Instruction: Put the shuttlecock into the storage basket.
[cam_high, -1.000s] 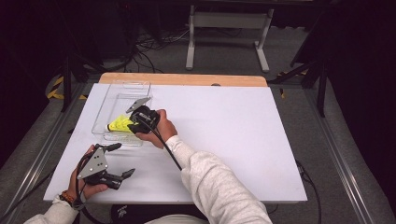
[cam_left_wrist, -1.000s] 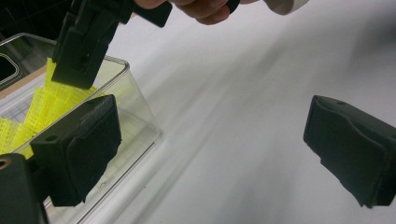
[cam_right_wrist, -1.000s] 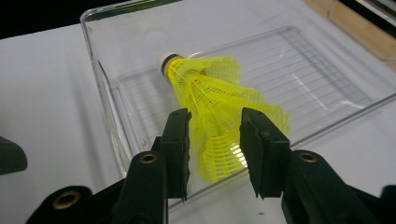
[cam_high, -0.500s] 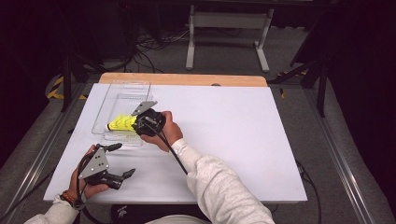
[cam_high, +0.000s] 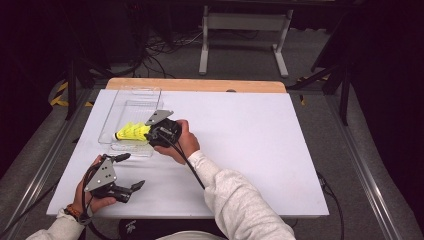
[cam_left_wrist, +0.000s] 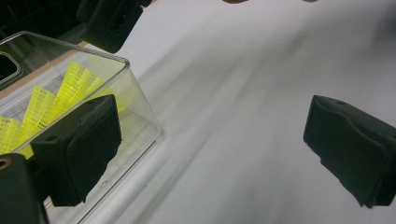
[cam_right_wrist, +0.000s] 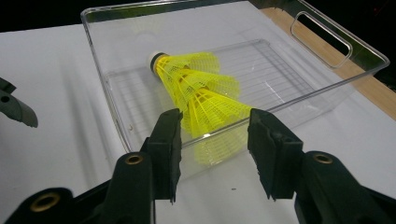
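A nested stack of yellow shuttlecocks (cam_right_wrist: 196, 88) with a white cork tip lies in a clear plastic tray (cam_right_wrist: 327, 35), its wide skirt end leaning over the near wall. My right gripper (cam_right_wrist: 215, 135) has just been opening; the skirt end sits between its pads without being pressed. From above, the right gripper (cam_high: 149, 132) is at the tray's (cam_high: 132, 90) near right corner beside the shuttlecocks (cam_high: 130, 132). My left gripper (cam_high: 131, 171) rests open near the table's front left. Its view (cam_left_wrist: 210, 144) shows bare table between wide jaws, with the tray (cam_left_wrist: 140, 107) and the shuttlecocks (cam_left_wrist: 79, 84) at left.
The white table top (cam_high: 260, 145) stretches to the right of both hands. A wooden strip (cam_high: 200, 85) runs along its far edge. A metal stand (cam_high: 240, 30) and cables lie on the floor beyond. The right gripper's cable trails along the sleeve (cam_high: 240, 200).
The right hand and its gripper have shifted slightly to the right, off the tray's near corner. The shuttlecocks stay in the tray. The left hand has kept still.
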